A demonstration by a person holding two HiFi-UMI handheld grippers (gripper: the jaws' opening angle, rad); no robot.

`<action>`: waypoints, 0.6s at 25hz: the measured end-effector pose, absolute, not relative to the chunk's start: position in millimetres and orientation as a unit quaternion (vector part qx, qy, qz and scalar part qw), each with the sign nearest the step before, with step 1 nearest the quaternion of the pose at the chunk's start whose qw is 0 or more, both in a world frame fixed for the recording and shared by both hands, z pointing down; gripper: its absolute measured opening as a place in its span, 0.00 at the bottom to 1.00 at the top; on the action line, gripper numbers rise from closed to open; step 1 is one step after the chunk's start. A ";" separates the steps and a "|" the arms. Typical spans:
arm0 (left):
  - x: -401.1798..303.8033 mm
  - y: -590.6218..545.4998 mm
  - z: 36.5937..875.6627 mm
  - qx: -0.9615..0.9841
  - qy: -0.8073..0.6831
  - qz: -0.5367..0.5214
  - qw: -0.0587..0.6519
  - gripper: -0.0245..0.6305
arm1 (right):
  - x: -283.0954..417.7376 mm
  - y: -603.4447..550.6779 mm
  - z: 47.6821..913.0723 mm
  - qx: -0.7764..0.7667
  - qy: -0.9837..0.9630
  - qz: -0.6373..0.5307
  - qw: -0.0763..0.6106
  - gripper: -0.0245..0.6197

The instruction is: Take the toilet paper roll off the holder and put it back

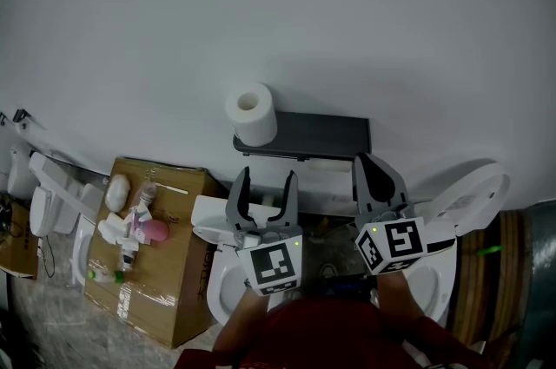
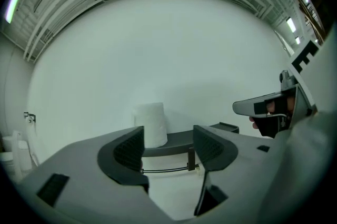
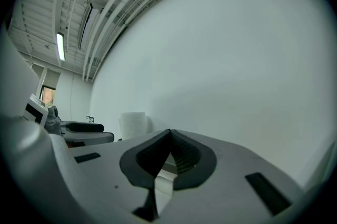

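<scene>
A plain white wall (image 1: 287, 11) fills the upper two thirds of my head view. In the right gripper view a ribbed ceiling (image 3: 121, 1) with a strip light (image 3: 60, 46) curves across the upper left. Speckled floor (image 1: 52, 324) shows only in the lower left corner of the head view.

The toilet paper roll (image 1: 252, 113) stands upright at centre frame, core hole facing up. It sits on top of the dark holder (image 1: 326, 133), at the holder's left end. In the left gripper view a thin wire bar (image 2: 166, 169) hangs under that shelf.

My left gripper (image 1: 268, 176) is below the roll with its tongs spread and nothing between them. Through the gap I see the roll (image 2: 151, 124) and the shelf (image 2: 179, 139), still clear of the pads. My right gripper (image 1: 369, 163) is at lower right of centre with its tongs pressed together on nothing. From it the roll (image 3: 134, 124) appears small at centre left.

A cardboard box (image 1: 165, 289) with small bottles and a pink object on it lies at lower left. White toilets (image 1: 213, 280) crowd the bottom edge beneath both grippers, and a raised lid (image 1: 473, 189) is at lower right. Nothing stands between the left tongs and the roll.
</scene>
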State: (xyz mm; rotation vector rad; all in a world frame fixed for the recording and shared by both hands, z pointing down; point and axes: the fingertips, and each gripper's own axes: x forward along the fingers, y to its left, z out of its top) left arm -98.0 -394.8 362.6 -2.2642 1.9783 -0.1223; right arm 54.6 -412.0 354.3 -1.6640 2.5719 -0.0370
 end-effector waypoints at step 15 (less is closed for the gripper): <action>-96.1 -393.7 342.6 -0.761 0.647 0.028 0.044 0.06 | 47.6 -405.5 348.4 -0.533 0.846 0.011 0.026 0.05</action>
